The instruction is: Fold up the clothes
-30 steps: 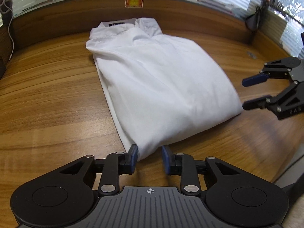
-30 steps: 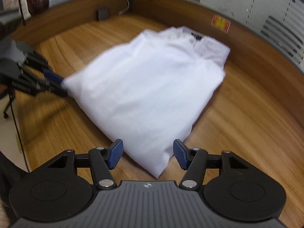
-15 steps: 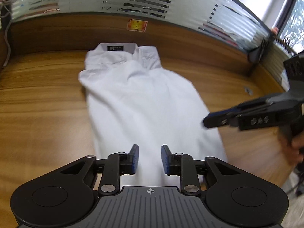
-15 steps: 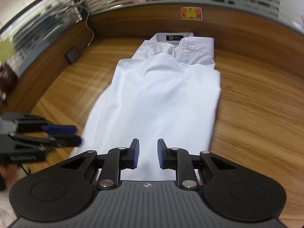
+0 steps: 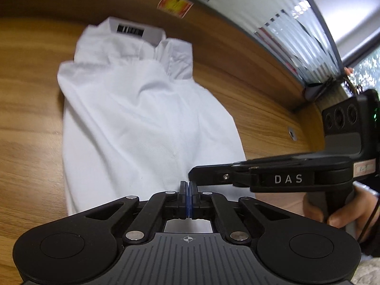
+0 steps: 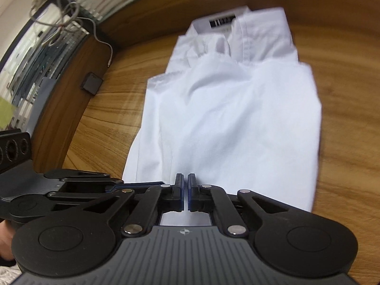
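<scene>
A white collared cotton shirt [image 5: 142,123] lies folded into a long narrow panel on the brown wood-grain surface [image 5: 26,142]. Its collar, with a black neck label [image 5: 130,30], points toward the wooden back wall, where an orange sticker [image 5: 175,5] is fixed. The hem end lies nearest the two tools.

The left tongs [image 5: 188,190] sit low over the hem end of the shirt, their blue-padded fingers pressed together. White cloth shows behind and under them, but whether any fabric is pinched between the pads cannot be told. Half a second ago these fingers stood clearly apart above the same end of the shirt.

The right tongs [image 6: 185,188] are over the hem as well, close beside the left ones, with only a thin slit left between the fingers. No cloth can be seen in that slit. Half a second ago their gap was wider, and a second ago wider still.

In the left wrist view the black body of the right tool, marked DAS, reaches in from the right side, gripped by a hand [image 5: 342,211]. It is nearer to the left tongs than half a second ago. Both cameras now look from lower down along the shirt, so the garment fills more of each view.

A small black square object [image 6: 91,83] lies on the surface to the shirt's left.
</scene>
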Demonstrator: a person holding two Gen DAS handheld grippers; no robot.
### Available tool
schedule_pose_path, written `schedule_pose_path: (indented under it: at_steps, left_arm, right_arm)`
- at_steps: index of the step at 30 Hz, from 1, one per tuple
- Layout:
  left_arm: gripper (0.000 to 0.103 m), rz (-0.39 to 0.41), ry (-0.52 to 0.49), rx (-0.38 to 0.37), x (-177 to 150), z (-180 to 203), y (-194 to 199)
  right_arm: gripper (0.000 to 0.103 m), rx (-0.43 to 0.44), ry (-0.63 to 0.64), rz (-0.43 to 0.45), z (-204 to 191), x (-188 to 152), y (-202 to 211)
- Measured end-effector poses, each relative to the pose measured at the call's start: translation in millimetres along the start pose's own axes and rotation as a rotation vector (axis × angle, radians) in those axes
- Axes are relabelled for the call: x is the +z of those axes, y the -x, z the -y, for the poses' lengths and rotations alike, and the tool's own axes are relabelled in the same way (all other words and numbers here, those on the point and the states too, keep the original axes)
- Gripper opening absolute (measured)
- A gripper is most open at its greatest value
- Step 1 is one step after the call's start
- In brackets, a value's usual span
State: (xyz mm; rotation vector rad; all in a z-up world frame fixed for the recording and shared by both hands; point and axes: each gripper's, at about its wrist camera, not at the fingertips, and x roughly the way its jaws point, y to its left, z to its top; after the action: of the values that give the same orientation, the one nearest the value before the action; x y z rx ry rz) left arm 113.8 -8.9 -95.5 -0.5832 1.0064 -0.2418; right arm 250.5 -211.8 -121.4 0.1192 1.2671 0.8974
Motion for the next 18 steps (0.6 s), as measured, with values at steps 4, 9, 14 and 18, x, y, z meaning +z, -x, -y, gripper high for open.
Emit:
schedule_pose_path:
  at_steps: [4,9,14,18]
  left_arm:
    - [0.002,-0.042,0.056,0.010,5.5,-17.3,-15.0]
    - [0.002,-0.033,0.142,0.066,10.9,-44.4,-18.7]
    - [0.004,0.007,0.260,0.059,15.0,-82.5,-4.9]
    - [0.004,0.023,0.287,0.048,13.8,-92.5,2.7]
  right_arm:
    - [0.000,0.026,-0.059,-0.035,13.2,3.6,-16.0]
    - [0.000,0.062,-0.116,-0.063,28.7,6.1,-28.9]
    - [0.000,0.078,-0.135,-0.070,42.8,5.1,-27.8]
    - [0.000,0.060,-0.161,-0.054,63.4,2.3,-16.3]
